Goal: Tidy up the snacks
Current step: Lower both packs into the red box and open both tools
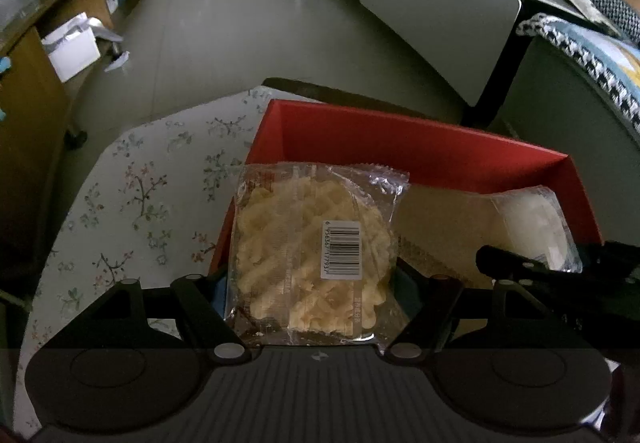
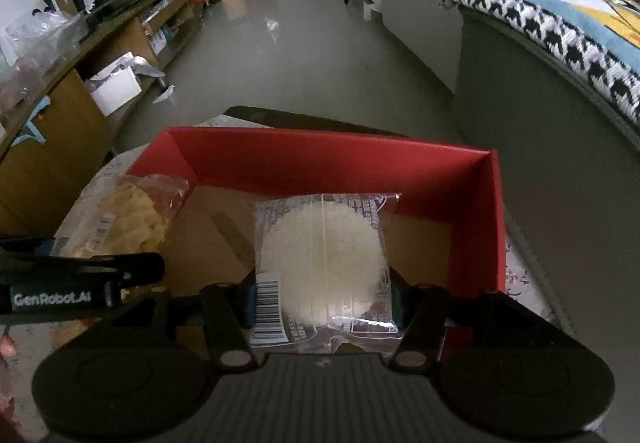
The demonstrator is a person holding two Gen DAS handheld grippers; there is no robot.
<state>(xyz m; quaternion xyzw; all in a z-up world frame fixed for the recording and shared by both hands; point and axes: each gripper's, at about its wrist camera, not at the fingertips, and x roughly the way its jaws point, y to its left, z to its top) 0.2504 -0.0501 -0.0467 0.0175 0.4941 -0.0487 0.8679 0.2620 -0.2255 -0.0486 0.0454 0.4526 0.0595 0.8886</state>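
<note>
My left gripper [image 1: 310, 283] is shut on a clear packet of yellow twisted crisps [image 1: 312, 251] with a barcode label, held over the left wall of the red box [image 1: 400, 147]. My right gripper [image 2: 322, 295] is shut on a clear packet with a round white rice cake [image 2: 320, 263], held over the brown floor of the red box [image 2: 328, 159]. Each gripper shows in the other's view: the right gripper's rice cake packet [image 1: 536, 227] at the right, the left gripper's crisps packet [image 2: 128, 215] at the left.
The box stands on a table with a floral cloth [image 1: 140, 179]. Beyond lie a glossy floor, a wooden shelf unit [image 2: 80, 55] at the left, a white carton [image 2: 116, 87] on the floor, and a sofa with a houndstooth blanket [image 2: 560, 31] at the right.
</note>
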